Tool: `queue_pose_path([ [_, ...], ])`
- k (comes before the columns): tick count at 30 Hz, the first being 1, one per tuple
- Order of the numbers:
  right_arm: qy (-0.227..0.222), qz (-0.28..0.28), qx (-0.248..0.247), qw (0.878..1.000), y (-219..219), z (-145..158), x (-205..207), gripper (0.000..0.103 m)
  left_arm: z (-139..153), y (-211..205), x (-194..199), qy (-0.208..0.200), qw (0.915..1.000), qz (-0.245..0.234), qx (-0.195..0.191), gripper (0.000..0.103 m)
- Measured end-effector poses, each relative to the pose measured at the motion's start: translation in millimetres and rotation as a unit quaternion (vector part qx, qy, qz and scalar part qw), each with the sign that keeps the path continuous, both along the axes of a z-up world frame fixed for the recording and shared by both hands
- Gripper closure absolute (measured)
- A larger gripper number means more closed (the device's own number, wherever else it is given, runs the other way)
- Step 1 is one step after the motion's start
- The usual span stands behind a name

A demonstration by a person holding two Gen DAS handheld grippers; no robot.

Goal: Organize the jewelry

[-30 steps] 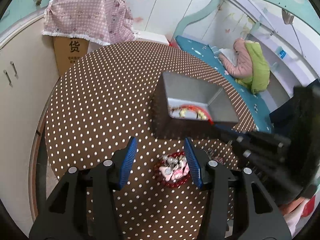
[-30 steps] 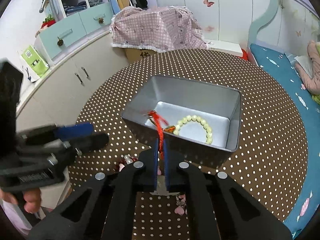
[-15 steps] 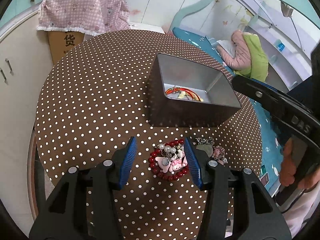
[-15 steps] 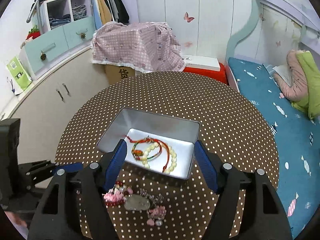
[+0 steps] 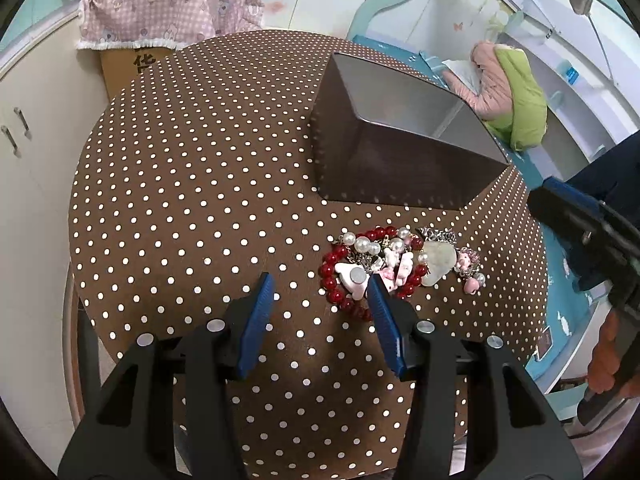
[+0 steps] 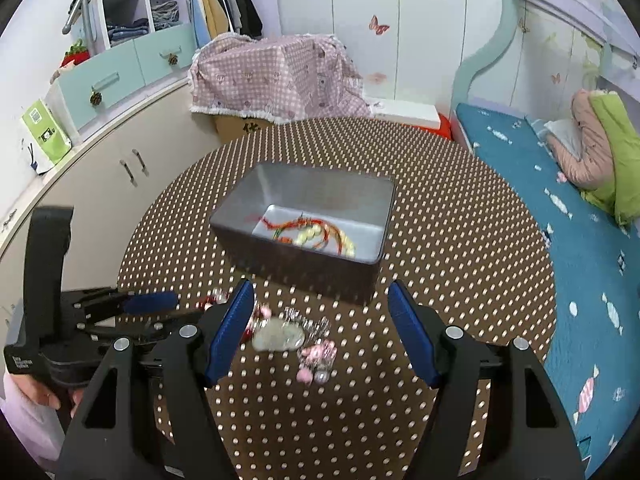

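A grey metal tin (image 5: 404,152) (image 6: 304,248) stands on the brown polka-dot round table (image 5: 200,184); a red cord bracelet and pale bead bracelet (image 6: 316,236) lie inside it. In front of the tin lies a pile of jewelry: a red bead bracelet with pearls and pink charms (image 5: 368,268), a pale green pendant (image 5: 438,262) (image 6: 278,336) and pink charms (image 6: 316,360). My left gripper (image 5: 320,300) is open just left of the red bracelet, its right finger touching the pile. My right gripper (image 6: 320,312) is open and empty above the pile; it also shows in the left wrist view (image 5: 580,232).
A pink checked cloth covers a cardboard box (image 6: 276,80) behind the table. White cabinets (image 6: 120,168) stand at the left, a blue bed (image 6: 560,216) with pink and green bedding at the right. The table's front edge is near the pile.
My right gripper opened, left the red cord bracelet in the tin and pulled back toward the pile. My left gripper moved lower and left, so the red bracelet now lies by its right finger.
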State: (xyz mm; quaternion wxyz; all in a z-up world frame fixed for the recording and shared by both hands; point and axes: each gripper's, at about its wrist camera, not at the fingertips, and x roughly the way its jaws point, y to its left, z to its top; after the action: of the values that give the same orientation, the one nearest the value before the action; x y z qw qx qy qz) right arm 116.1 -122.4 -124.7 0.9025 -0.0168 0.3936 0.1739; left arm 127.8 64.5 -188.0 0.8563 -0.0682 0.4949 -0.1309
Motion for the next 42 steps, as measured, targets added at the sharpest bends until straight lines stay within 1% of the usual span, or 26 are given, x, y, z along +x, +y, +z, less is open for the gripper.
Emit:
queue_pose_path([
  [4,0.014,-0.001,-0.004,1.0,2,-11,-1,0.036,0,-6,0,-0.005,0.9995,0.008,0.031,0.054],
  [6,0.018,0.004,-0.001,1.0,2,-13,-2,0.036,0,-9,1,-0.009,0.9988,0.01,0.047,0.058],
  [8,0.02,0.004,-0.005,1.0,5,-16,-4,0.036,0,-15,3,-0.014,0.9971,0.014,0.073,0.061],
  [9,0.021,0.005,-0.006,1.0,6,-17,-4,0.036,-1,-19,4,-0.02,0.9949,0.016,0.098,0.062],
  [12,0.027,0.006,-0.003,1.0,5,-21,-5,0.036,-3,-29,7,-0.027,0.9897,0.021,0.139,0.064],
  [13,0.029,0.005,-0.003,1.0,5,-23,-5,0.036,-3,-32,7,-0.029,0.9887,0.017,0.146,0.069],
  [14,0.032,0.003,-0.004,0.999,4,-25,-5,0.036,-2,-36,8,-0.03,0.9892,0.009,0.143,0.08],
  [15,0.034,0.001,-0.005,0.999,3,-26,-4,0.036,-3,-38,7,-0.031,0.9892,0.004,0.143,0.086],
  [16,0.038,0.0,-0.004,0.999,2,-28,-4,0.036,-3,-40,8,-0.033,0.9883,0.0,0.149,0.095],
  [17,0.041,0.0,-0.003,0.999,2,-30,-4,0.036,-3,-41,8,-0.036,0.9877,-0.001,0.152,0.096],
  [18,0.042,0.0,-0.002,0.999,2,-31,-3,0.036,-3,-40,9,-0.036,0.9885,-0.004,0.147,0.096],
  [19,0.044,0.002,-0.001,0.999,2,-32,-4,0.036,-2,-38,10,-0.034,0.9913,-0.008,0.127,0.096],
  [20,0.045,0.004,-0.001,0.999,3,-33,-4,0.036,2,-33,10,-0.033,0.9951,-0.014,0.092,0.096],
  [21,0.046,0.005,-0.001,0.999,3,-34,-4,0.036,5,-31,11,-0.035,0.9967,-0.017,0.072,0.096],
  [25,0.048,0.005,0.002,0.999,2,-35,-2,0.036,31,-25,11,-0.06,0.9977,-0.024,0.021,0.096],
  [34,0.04,0.013,0.016,0.999,1,-29,-3,0.037,85,-25,7,-0.109,0.9927,-0.045,-0.023,0.096],
  [37,0.045,0.024,0.018,0.999,7,-31,-2,0.038,97,-25,-6,-0.124,0.9914,-0.037,-0.022,0.096],
  [39,0.047,0.036,0.02,0.998,12,-32,-1,0.044,103,-19,-10,-0.131,0.9906,-0.033,-0.022,0.096],
  [42,0.049,0.061,0.023,0.997,25,-32,2,0.054,105,-11,-18,-0.134,0.9907,-0.021,-0.012,0.095],
])
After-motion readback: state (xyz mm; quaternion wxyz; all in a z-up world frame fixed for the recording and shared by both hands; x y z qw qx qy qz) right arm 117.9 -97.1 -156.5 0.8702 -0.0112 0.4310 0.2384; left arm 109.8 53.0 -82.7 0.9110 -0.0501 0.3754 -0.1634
